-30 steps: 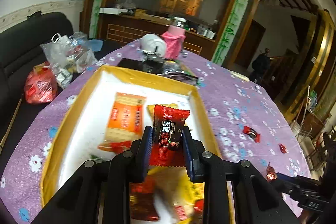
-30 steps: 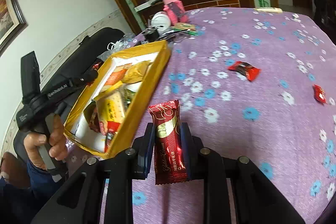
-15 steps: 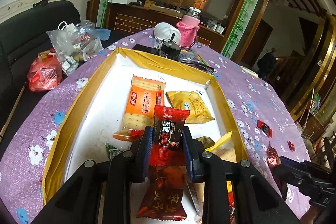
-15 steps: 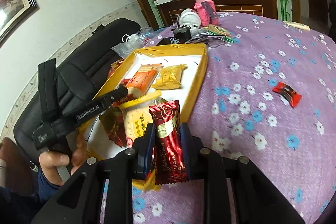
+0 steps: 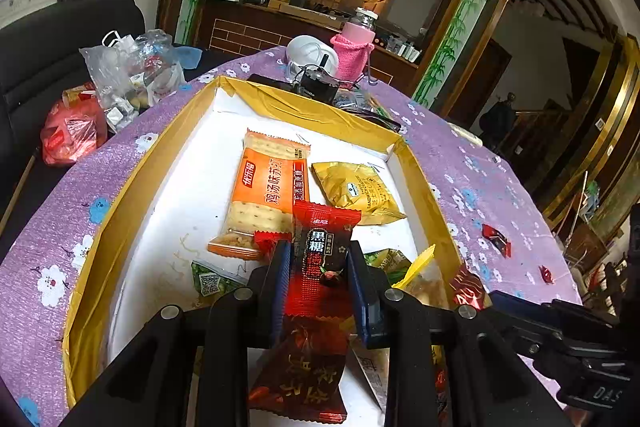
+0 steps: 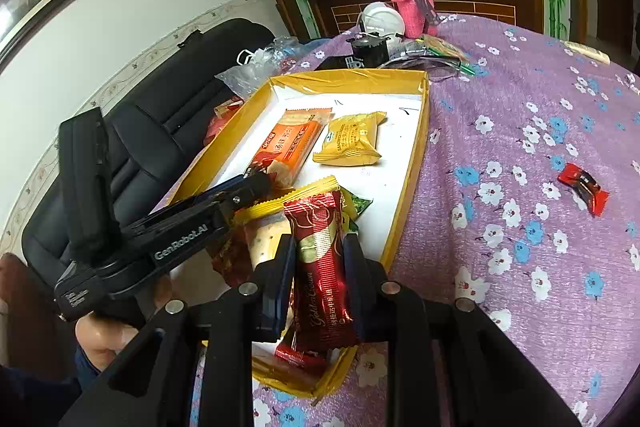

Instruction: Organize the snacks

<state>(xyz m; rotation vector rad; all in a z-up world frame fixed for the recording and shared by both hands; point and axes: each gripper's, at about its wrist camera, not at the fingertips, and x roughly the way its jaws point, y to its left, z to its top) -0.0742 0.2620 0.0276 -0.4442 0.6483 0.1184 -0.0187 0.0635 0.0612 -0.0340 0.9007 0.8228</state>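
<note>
Candies (image 6: pixel 582 187) loose on the tablecloth show best from my right wrist; both grippers, left (image 5: pixel 320 267) and right (image 6: pixel 319 259), clamp red snack packets over the yellow box (image 5: pixel 120 223).

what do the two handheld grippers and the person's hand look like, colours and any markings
Both grippers are matte black with angular linkage arms and silver pivot screws; the finger pads are dark blue and ribbed. Seen from the right wrist, the left gripper carries white "GenRobot.AI" lettering on its body and a black strap on its handle. The left hand is bare-skinned, with a dark blue sleeve below it.
</note>
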